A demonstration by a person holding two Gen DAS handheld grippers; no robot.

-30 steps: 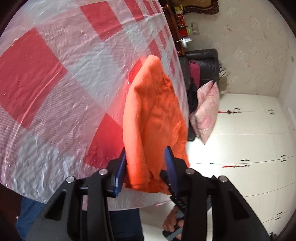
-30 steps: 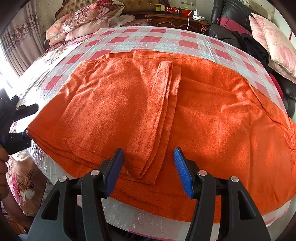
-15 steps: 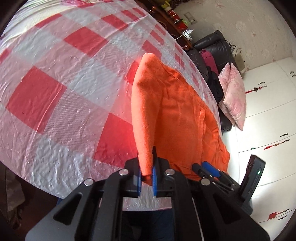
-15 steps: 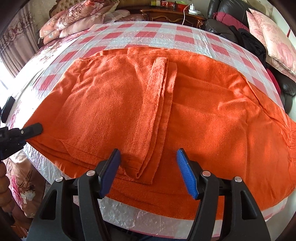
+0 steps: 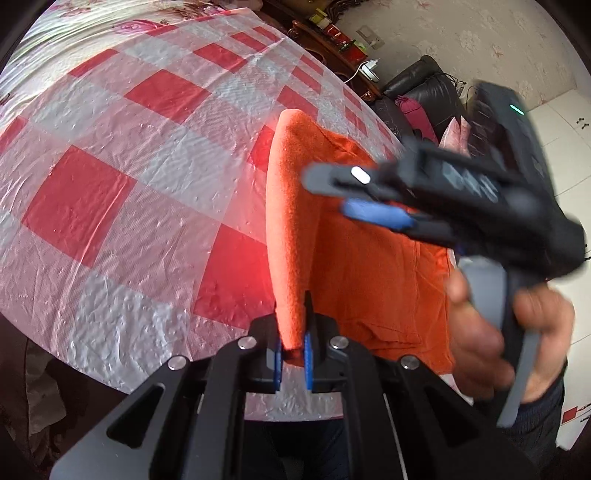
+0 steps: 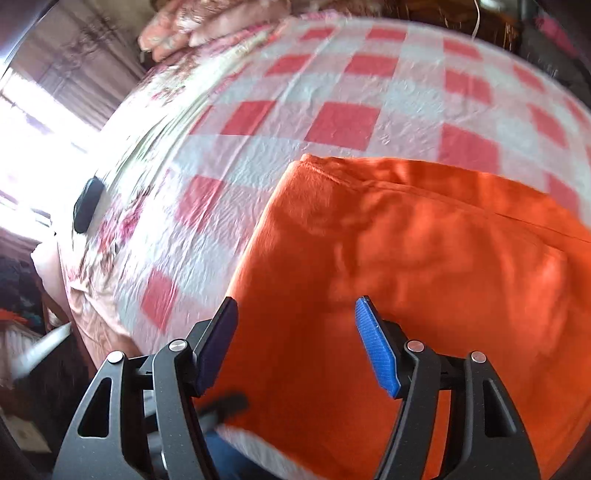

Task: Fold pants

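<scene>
The orange pants lie spread on a bed covered with a red and white checked plastic sheet. My left gripper is shut on the near corner of the pants, and the cloth rises from its blue pads as a raised fold. My right gripper, held in a hand, appears blurred above the pants in the left wrist view. In the right wrist view my right gripper hovers over the left part of the pants; its jaws are opening, nothing pinched between them.
Floral pillows lie at the head of the bed. A dark sofa with pink cushions and a wooden cabinet stand beyond the bed. A small black object rests near the bed's left edge.
My left gripper closed on the pants corner and lifted it slightly. My right gripper swept left across the pants toward the left gripper, its jaws wider.
</scene>
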